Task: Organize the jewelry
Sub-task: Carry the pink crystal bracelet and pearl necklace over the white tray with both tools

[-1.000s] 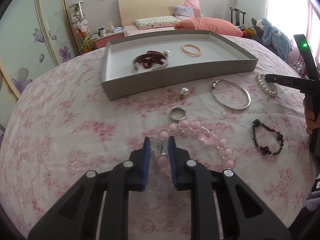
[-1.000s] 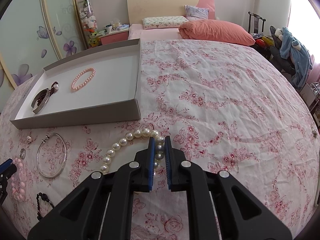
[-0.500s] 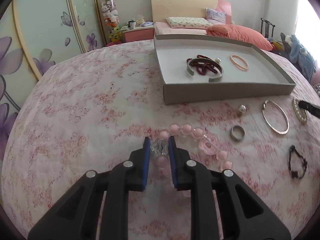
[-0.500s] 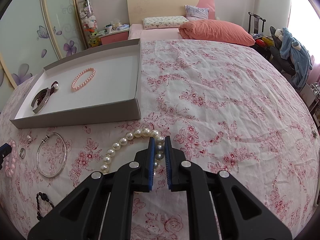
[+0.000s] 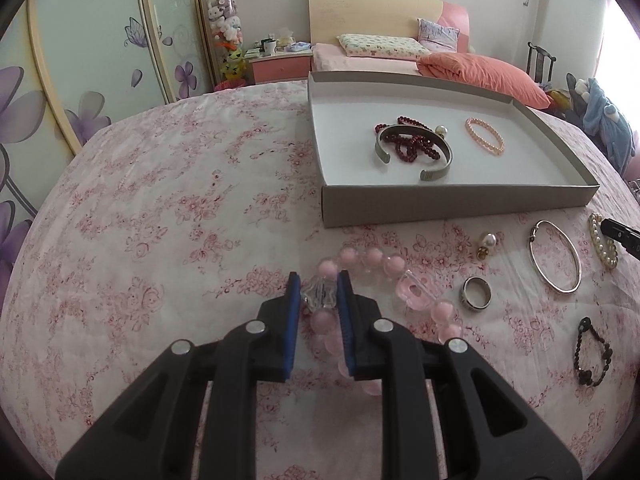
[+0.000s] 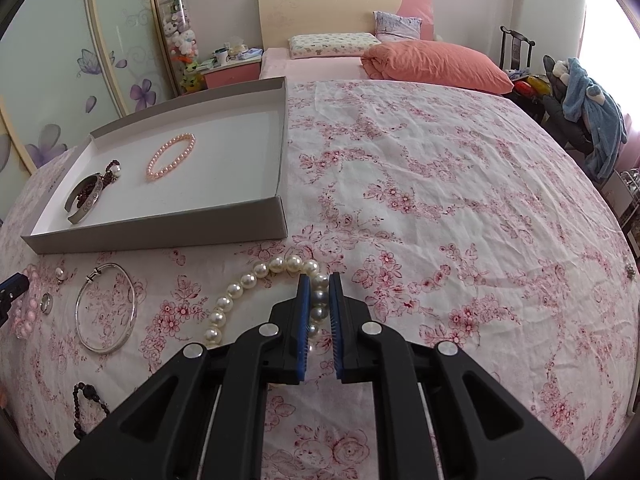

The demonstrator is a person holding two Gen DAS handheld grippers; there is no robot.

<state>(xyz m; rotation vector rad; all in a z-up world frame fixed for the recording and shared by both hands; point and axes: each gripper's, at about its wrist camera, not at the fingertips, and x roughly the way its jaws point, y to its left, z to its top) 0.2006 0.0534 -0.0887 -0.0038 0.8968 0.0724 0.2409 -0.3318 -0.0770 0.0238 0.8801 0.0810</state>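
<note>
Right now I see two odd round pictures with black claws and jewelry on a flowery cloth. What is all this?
There is no robot here: a person holds a pair of hand-worked tongs in each hand, and a wide-angle camera on each looks along its two black fingers. That is why the pictures bulge.

One picture comes from the left tongs. Their blue pads are shut on a clear bead of the pink bead bracelet. The other comes from the right tongs, shut on the pearl bracelet.

Both bracelets lie on a flowered cloth. Beside them are a thin silver bangle, a ring, a pearl earring and a black bead bracelet.

The grey tray already holds a silver cuff, dark red beads and a small pink bracelet.
</note>
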